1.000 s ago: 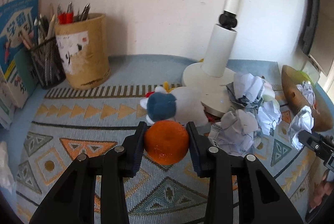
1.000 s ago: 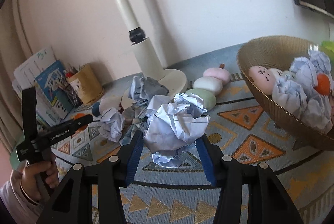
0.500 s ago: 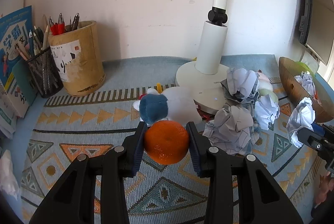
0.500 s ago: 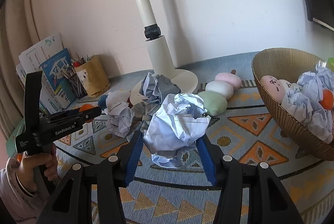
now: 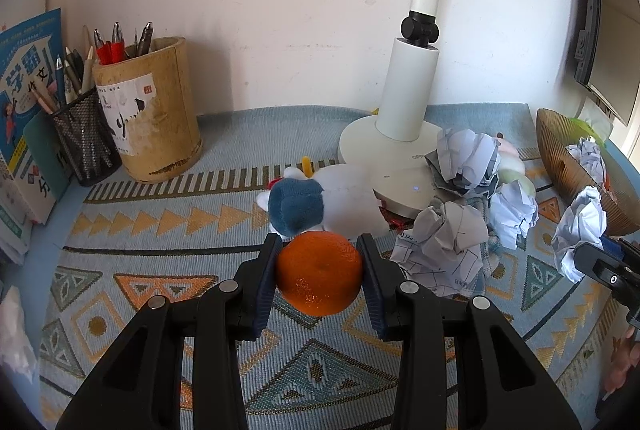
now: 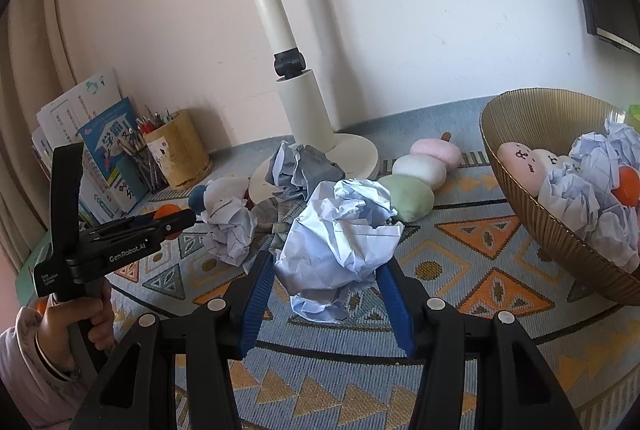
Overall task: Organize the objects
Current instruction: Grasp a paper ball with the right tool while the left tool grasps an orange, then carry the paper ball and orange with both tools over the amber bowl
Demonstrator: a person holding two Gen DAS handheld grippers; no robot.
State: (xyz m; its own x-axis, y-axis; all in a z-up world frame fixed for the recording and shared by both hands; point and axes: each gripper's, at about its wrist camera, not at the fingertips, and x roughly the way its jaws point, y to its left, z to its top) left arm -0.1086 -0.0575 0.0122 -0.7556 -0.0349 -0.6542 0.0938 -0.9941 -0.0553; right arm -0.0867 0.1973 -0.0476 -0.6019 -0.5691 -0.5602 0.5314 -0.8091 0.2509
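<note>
Carry step: left tool [image 5: 319,272] clenched on the orange [image 5: 319,273], right tool [image 6: 326,284] clenched on a crumpled paper ball [image 6: 339,238], both clear above the worktop [image 6: 488,294]; next, likely carry rightward and release over the wicker bowl [image 6: 532,226].

patterned mat [image 5: 160,230] carries lamp base [image 5: 384,145], pen holder [image 5: 148,109], bowl [image 6: 536,213].

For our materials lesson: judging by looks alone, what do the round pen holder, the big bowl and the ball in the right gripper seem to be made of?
Pen holder: probably bamboo; matte tan, scuffed, with a peeling label.
Bowl: unclear, perhaps tinted glass or plastic; fine ribs, amber sheen.
Ball in the right gripper: crumpled paper; sharp creases, printed lines.
</note>
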